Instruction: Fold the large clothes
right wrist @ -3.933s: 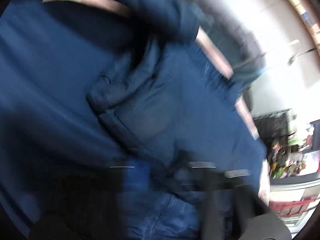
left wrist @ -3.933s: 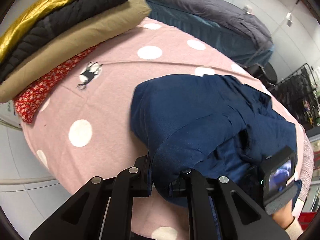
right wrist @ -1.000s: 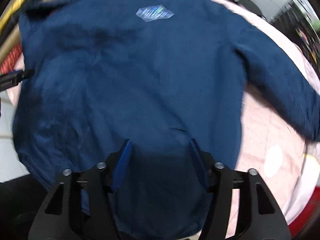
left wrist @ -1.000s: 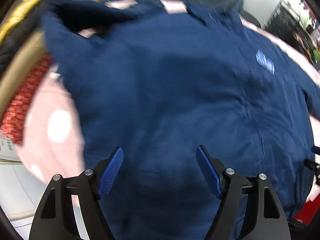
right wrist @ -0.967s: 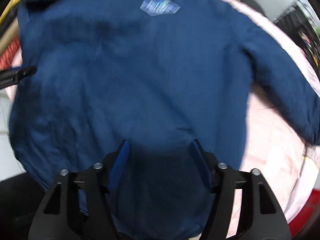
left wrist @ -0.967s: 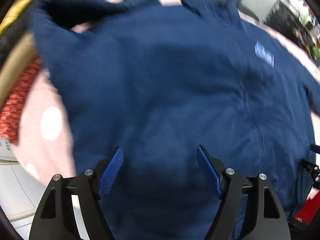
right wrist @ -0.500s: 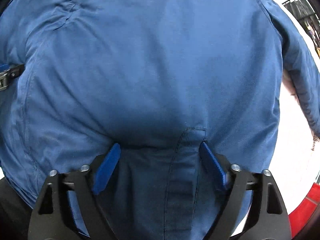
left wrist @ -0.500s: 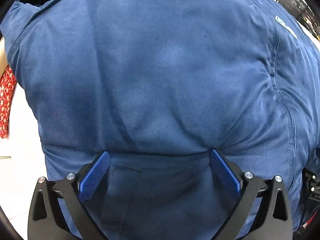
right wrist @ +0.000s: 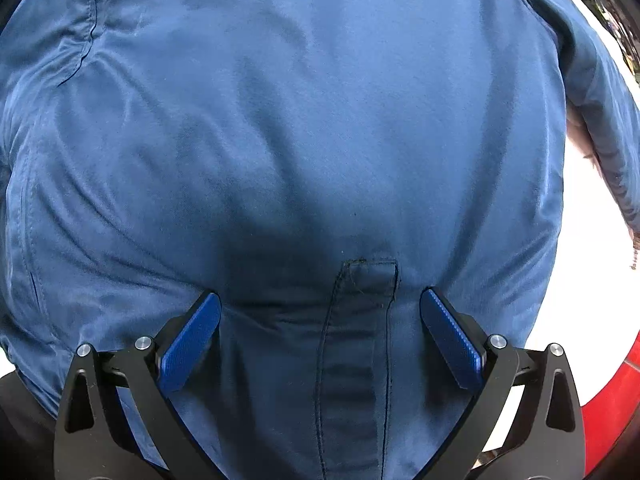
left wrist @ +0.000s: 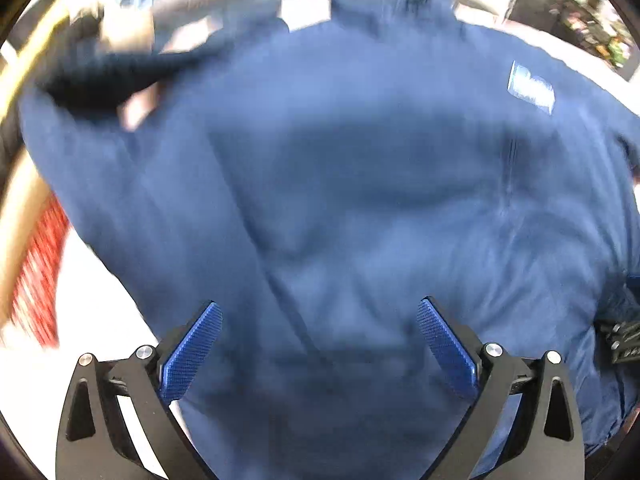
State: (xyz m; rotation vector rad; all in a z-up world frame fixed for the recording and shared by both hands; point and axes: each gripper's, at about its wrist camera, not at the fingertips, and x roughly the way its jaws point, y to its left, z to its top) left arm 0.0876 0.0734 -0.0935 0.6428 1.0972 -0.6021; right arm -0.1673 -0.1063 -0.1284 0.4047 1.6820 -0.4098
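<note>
— Pale bedding (left wrist: pixel 100 300) shows at the left edge of my left camera, washed out and blurred, with a strip of red patterned cloth (left wrist: pixel 38 264) beside it. Almost everything else in both views is the navy jacket (left wrist: pixel 360 200).

— Where does it lie?

— Spread out flat under me, front up I think: a light chest patch (left wrist: pixel 532 88) and a line like a zip (left wrist: pixel 510 168) show in the left view, though that picture is smeared, so I can't be sure. Its collar end (left wrist: pixel 392 12) points away from me and the hem is nearest.

— And your grippers?

— My left gripper (left wrist: pixel 318 344) has its jaws wide apart over the hem, with nothing between the blue pads (left wrist: pixel 192 350). My right gripper (right wrist: pixel 320 334) is likewise spread, holding nothing, just over the lower edge where a stitched tab (right wrist: pixel 360 320) runs toward the hem. A sleeve (right wrist: pixel 592 92) trails off to the right onto the pale cover.

— How far along, then?

— By my reckoning, only the laying-out is done. No fold is visible: the body lies full width, the right sleeve is out to the side, and wrinkles remain. Sleeves in, sides over and the final halving are all left.
</note>
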